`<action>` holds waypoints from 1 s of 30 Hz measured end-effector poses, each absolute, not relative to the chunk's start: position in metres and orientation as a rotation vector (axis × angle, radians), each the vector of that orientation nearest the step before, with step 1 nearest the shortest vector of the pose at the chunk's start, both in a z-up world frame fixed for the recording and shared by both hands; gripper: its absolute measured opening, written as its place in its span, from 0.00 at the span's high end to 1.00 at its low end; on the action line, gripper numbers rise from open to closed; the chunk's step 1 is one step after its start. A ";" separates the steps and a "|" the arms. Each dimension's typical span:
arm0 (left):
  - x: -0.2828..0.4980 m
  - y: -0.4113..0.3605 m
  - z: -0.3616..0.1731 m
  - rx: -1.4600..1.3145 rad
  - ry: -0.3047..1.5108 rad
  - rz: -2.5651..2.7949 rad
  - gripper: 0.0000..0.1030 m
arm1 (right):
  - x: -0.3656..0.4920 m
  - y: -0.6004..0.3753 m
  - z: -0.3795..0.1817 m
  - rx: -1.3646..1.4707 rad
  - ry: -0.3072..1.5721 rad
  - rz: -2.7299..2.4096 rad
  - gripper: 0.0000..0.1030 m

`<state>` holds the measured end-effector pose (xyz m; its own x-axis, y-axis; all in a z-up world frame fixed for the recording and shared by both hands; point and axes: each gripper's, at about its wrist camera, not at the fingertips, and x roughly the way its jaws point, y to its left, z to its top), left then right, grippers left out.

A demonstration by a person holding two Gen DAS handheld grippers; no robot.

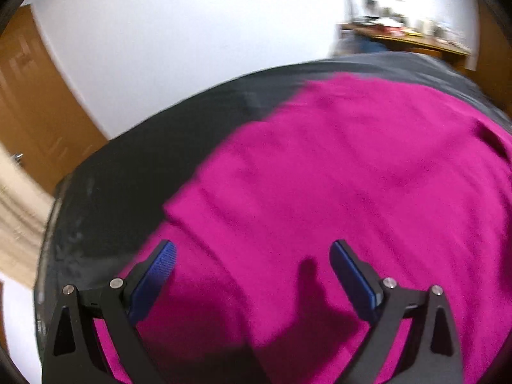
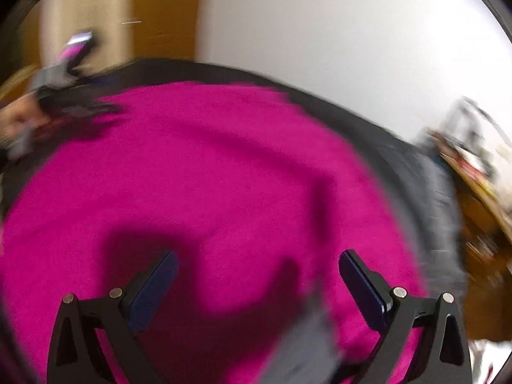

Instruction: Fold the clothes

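Observation:
A magenta garment (image 1: 336, 176) lies spread on a dark grey cloth-covered surface (image 1: 153, 153). In the left wrist view a folded-over edge runs along its left side. My left gripper (image 1: 252, 249) hovers open and empty over the garment's near part, its blue pads (image 1: 160, 268) wide apart. In the right wrist view the same magenta garment (image 2: 208, 166) fills the frame. My right gripper (image 2: 257, 257) is open and empty above it. The left gripper (image 2: 67, 73) shows blurred at the garment's far left corner in that view.
The dark grey surface (image 2: 425, 185) drops off at its edges. A wooden door (image 1: 35, 102) stands at the left, a white wall (image 1: 192, 48) behind. A cluttered wooden desk (image 1: 412, 38) stands at the far right; it also shows in the right wrist view (image 2: 476, 172).

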<state>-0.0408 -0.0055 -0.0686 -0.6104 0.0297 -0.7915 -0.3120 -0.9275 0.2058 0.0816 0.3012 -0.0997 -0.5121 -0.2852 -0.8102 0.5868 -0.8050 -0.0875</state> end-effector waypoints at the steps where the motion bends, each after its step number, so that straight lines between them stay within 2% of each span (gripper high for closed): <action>1: -0.023 -0.002 -0.068 -1.270 0.466 2.577 0.04 | 0.098 0.295 -0.098 1.120 0.503 -2.260 0.02; 6: 0.046 0.004 -0.072 -1.268 0.368 2.448 0.04 | 0.171 0.270 -0.098 1.035 0.604 -2.033 0.02; 10: 0.072 0.004 -0.085 -1.318 0.342 2.412 0.04 | 0.180 0.271 -0.121 1.151 0.611 -1.983 0.01; 12: 0.078 0.003 -0.094 -1.341 0.385 2.425 0.04 | 0.181 0.277 -0.121 1.167 0.588 -2.005 0.01; 18: 0.086 -0.013 -0.103 -1.329 0.328 2.422 0.04 | 0.187 0.292 -0.120 1.188 0.546 -2.055 0.00; 21: 0.093 -0.025 -0.105 -1.287 0.358 2.422 0.04 | 0.190 0.297 -0.123 1.190 0.512 -2.094 0.00; 30: 0.089 -0.063 -0.097 -1.261 0.601 2.483 0.03 | 0.217 0.281 -0.133 1.177 0.464 -2.159 0.00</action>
<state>0.0890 -0.0628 -0.0972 -0.5739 0.0686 -0.8161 -0.4343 -0.8703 0.2323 0.2167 0.2811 -0.1327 -0.4035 -0.3580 -0.8420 0.6721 -0.7404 -0.0073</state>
